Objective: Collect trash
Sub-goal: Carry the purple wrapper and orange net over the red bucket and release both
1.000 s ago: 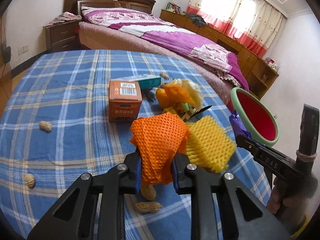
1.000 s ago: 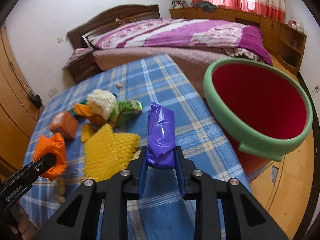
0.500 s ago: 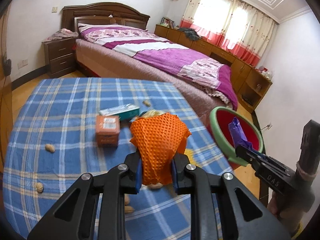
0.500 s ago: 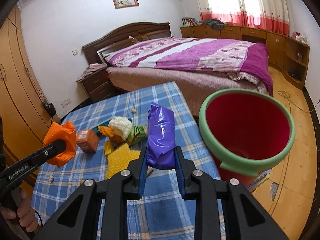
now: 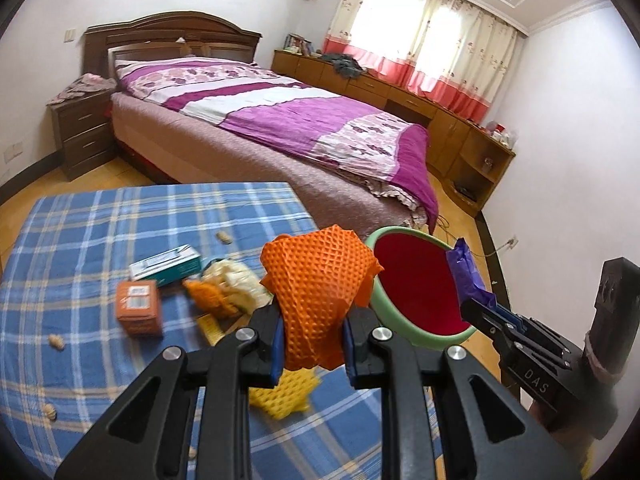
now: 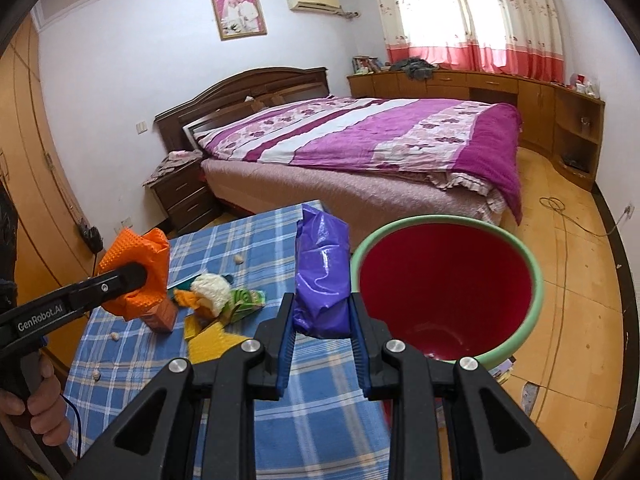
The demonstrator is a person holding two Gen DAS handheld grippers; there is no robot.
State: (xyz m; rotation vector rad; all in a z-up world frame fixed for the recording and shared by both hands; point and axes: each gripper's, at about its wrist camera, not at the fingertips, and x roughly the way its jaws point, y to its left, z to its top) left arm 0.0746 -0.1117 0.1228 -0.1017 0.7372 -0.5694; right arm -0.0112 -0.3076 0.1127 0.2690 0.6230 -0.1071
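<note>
Orange foam net (image 5: pixel 316 296) pinched between left jaws, purple wrapper (image 6: pixel 322 276) pinched between right jaws, beside red bin (image 6: pixel 532 320)

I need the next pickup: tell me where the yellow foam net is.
The yellow foam net lies on the checked tablecloth, left of centre in the right wrist view, just in front of the green wrapper and right of the orange box.

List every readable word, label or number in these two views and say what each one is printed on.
"GenRobot.AI": side of the left gripper, right wrist view.
"DAS": side of the right gripper, left wrist view.
Orange box: label blurred, unreadable.
Teal and white box: print too small.
Green wrapper: unreadable.
</note>
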